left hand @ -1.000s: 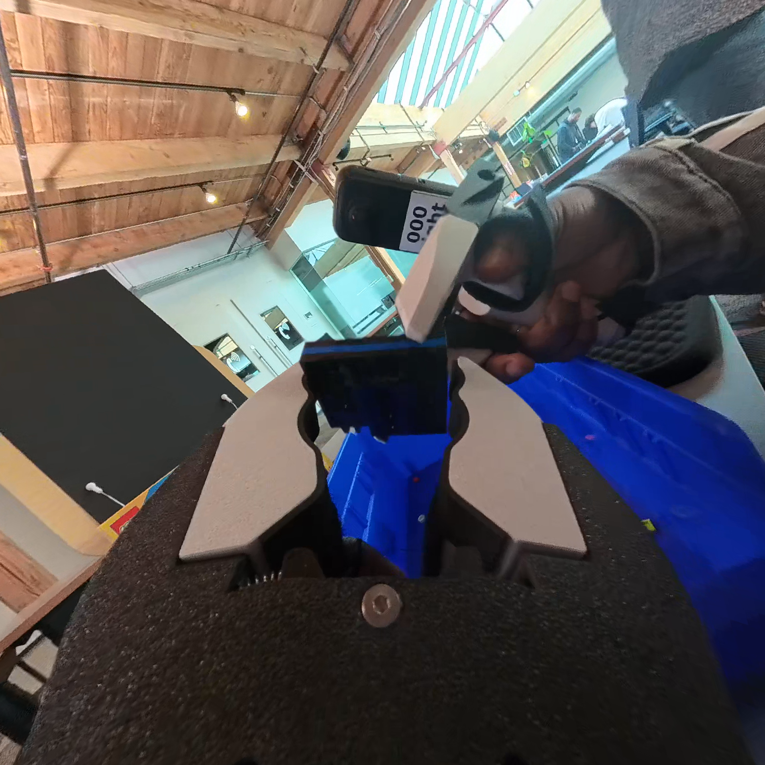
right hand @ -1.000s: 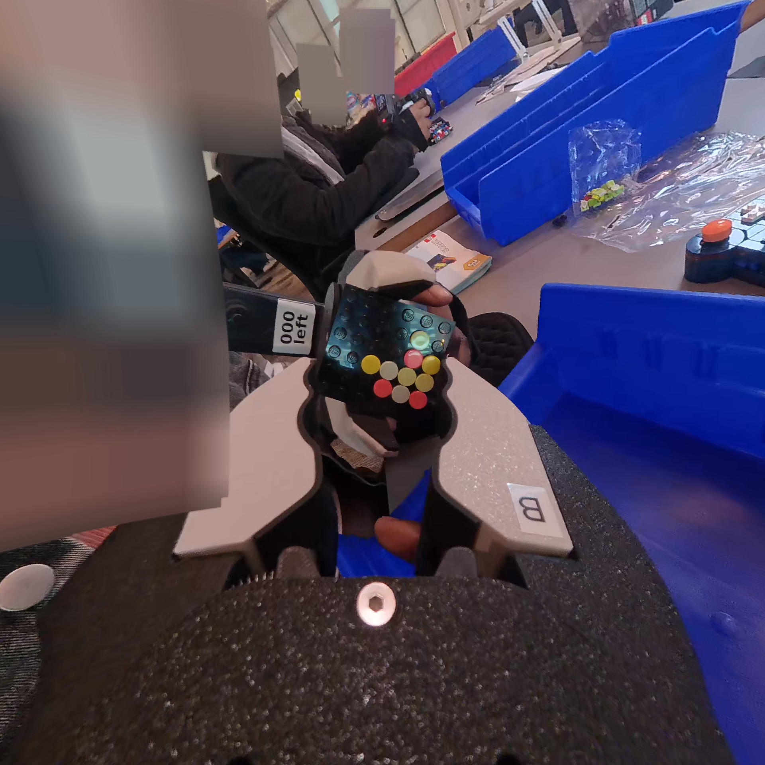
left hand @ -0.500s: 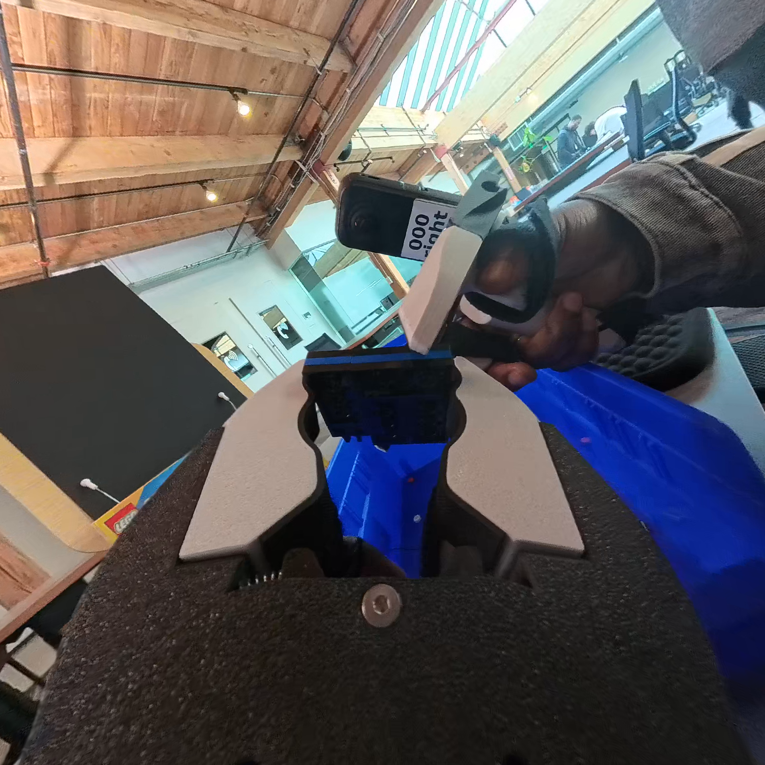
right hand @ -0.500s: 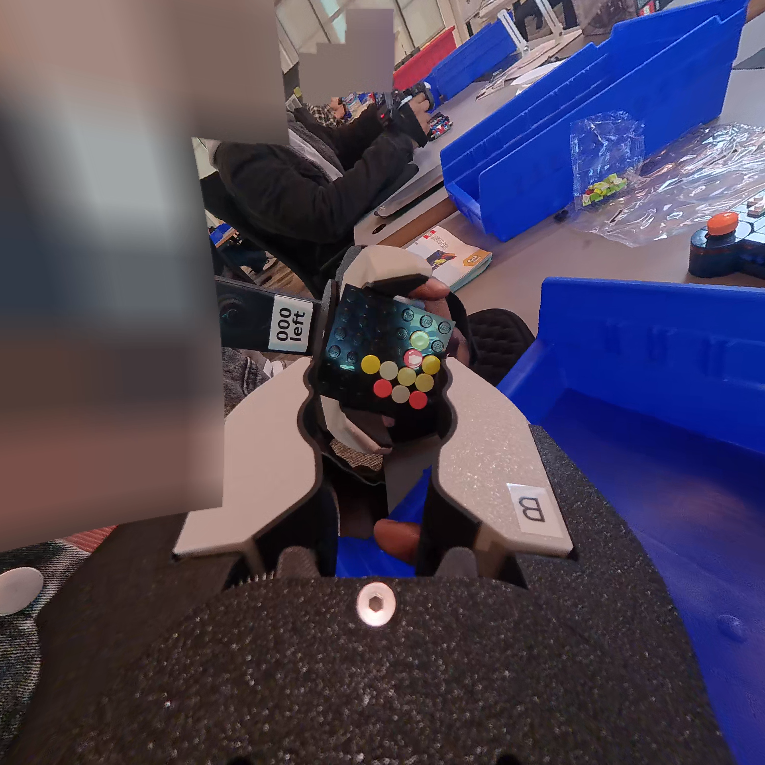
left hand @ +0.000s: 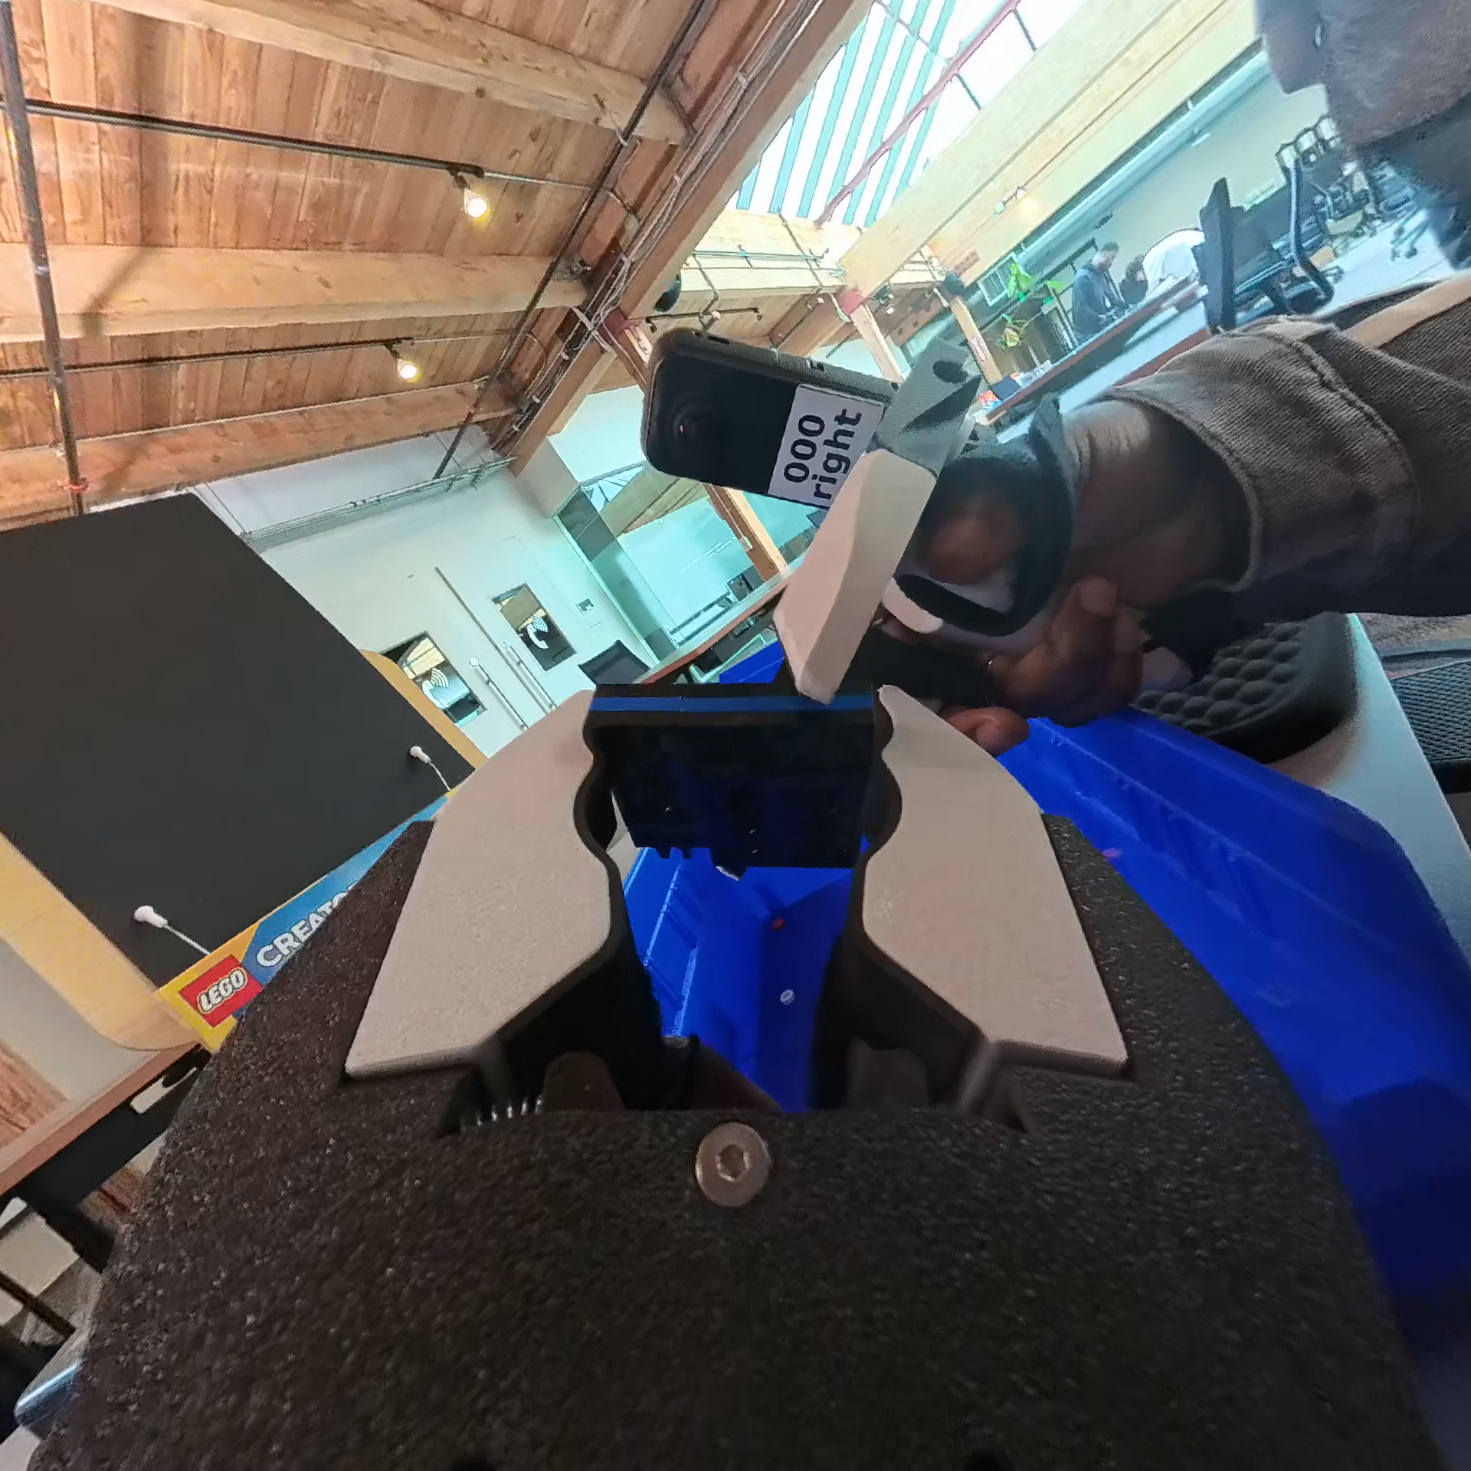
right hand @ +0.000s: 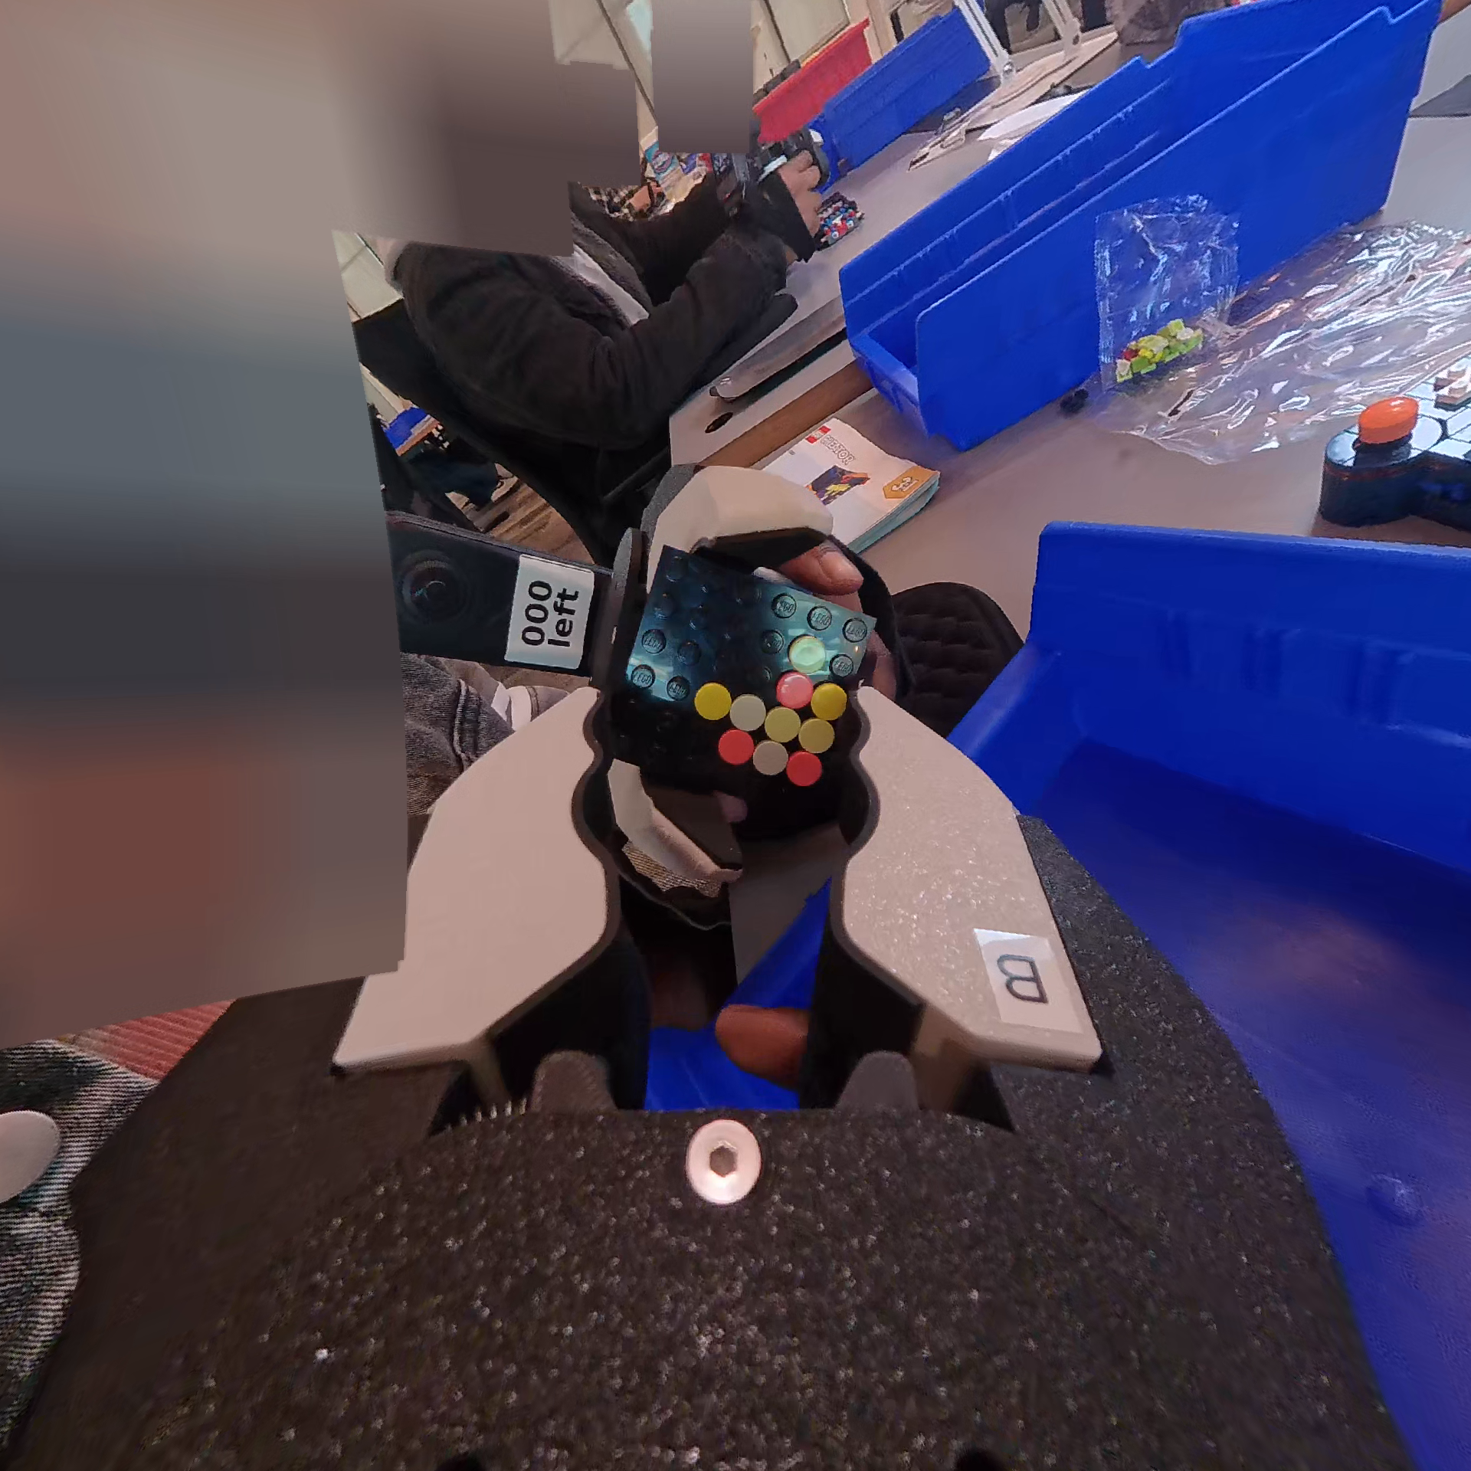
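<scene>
A black studded plate (left hand: pixel 740 796) with a blue edge sits between the tips of my left gripper (left hand: pixel 732 700), which is shut on its two sides. In the right wrist view the plate's (right hand: pixel 716 629) top face shows, carrying several round yellow, red, grey and green tiles (right hand: pixel 780 724). My right gripper (right hand: pixel 728 700) has its fingertips against the plate's lower sides and is shut on it. In the left wrist view, one right finger (left hand: pixel 852 573) comes down onto the plate's far edge. The left gripper's fingers (right hand: pixel 740 501) show above and below the plate.
A blue bin (left hand: pixel 1194 875) lies under both grippers and also shows in the right wrist view (right hand: pixel 1273 676). On the grey table are a booklet (right hand: pixel 860 485), more blue bins (right hand: pixel 1114 239), plastic bags (right hand: pixel 1313 342) and a black piece with an orange cap (right hand: pixel 1389 454). A seated person (right hand: pixel 557 342) works behind. Both grippers' tips are close together, under 4 cm apart.
The plate has tipped slightly downward in the left wrist view while staying fixed between the right fingers. The right hand and its camera have shifted a little. Both grips are unchanged.
</scene>
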Motion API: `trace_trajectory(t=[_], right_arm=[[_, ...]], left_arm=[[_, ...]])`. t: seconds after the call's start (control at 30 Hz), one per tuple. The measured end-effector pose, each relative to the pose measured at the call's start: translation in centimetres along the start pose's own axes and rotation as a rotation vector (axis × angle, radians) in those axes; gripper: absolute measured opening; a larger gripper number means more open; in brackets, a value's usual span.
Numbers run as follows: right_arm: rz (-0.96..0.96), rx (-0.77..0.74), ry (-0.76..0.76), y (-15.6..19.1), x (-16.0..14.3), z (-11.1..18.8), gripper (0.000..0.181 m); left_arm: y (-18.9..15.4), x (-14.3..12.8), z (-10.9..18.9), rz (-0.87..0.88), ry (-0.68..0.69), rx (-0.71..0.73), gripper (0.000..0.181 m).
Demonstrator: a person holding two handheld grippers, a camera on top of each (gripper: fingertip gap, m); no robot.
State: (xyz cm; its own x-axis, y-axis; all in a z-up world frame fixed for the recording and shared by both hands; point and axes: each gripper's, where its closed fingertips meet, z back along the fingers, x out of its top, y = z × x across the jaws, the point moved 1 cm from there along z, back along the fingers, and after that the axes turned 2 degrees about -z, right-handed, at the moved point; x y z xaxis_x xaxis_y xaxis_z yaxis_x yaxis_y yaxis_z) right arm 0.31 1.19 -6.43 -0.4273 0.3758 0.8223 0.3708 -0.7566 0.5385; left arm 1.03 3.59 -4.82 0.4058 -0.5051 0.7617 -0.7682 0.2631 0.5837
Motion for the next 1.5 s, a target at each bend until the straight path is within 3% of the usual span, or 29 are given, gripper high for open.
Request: trace_trajectory(t=[0.37,1.03,1.5], right_arm=[[0.081,-0.062,0.000,-0.3,0.2,-0.5,0.054],[0.101,-0.122,0.042,-0.7,-0.3,-1.4,0.054],[0.117,-0.134,0.034,-0.6,-0.1,-1.4,0.053]], left_arm=[[0.6,-0.4,0.5,-0.072,0.010,0.076,0.061],[0.7,-0.8,0.1,-0.071,0.038,0.065,0.062],[1.0,0.2,0.4,-0.099,-0.024,0.086,0.060]])
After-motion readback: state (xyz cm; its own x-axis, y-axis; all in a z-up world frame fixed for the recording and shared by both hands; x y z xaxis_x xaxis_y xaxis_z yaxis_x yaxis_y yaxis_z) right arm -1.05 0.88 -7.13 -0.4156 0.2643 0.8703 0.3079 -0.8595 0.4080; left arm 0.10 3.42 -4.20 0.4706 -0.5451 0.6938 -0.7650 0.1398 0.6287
